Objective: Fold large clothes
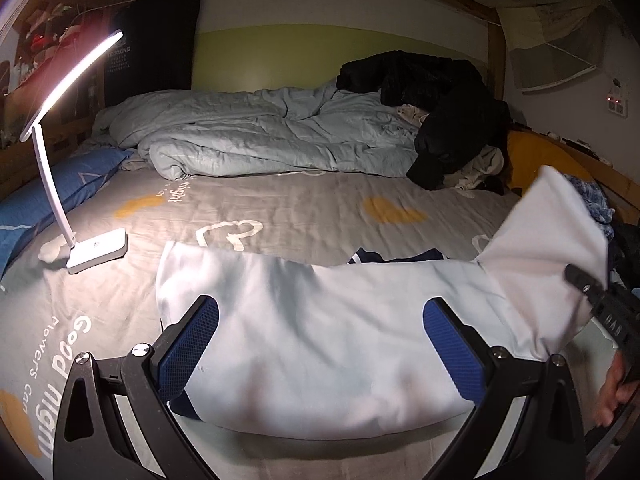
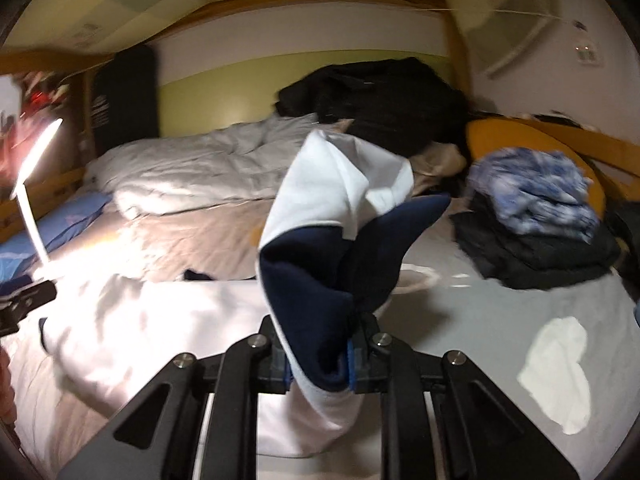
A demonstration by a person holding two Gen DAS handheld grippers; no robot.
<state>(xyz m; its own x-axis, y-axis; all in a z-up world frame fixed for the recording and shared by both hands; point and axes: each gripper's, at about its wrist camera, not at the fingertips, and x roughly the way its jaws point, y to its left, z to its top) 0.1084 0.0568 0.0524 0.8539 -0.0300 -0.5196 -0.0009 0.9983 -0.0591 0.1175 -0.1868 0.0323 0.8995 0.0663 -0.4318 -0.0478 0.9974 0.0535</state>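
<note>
A large white garment (image 1: pixel 320 340) with navy parts lies spread across the near part of the grey bedsheet (image 1: pixel 300 204). My left gripper (image 1: pixel 322 308) hangs just above its middle, blue pads wide apart and open, gripping nothing. My right gripper (image 2: pixel 318 356) is shut on a white and navy end of the garment (image 2: pixel 308 280), which stands up lifted and bunched in front of it. In the left wrist view that raised white flap (image 1: pixel 552 232) rises at the right, with the right gripper (image 1: pixel 592 292) pinching its lower edge. The rest of the garment (image 2: pixel 140 320) stays flat on the bed.
A lit white desk lamp (image 1: pixel 98 250) stands on the sheet at the left, next to a blue pillow (image 1: pixel 60 188). A crumpled pale duvet (image 1: pixel 260 136) and a black jacket (image 1: pixel 440 92) fill the far side. Folded clothes (image 2: pixel 532 220) are stacked at right; a small white cloth (image 2: pixel 556 372) lies nearby.
</note>
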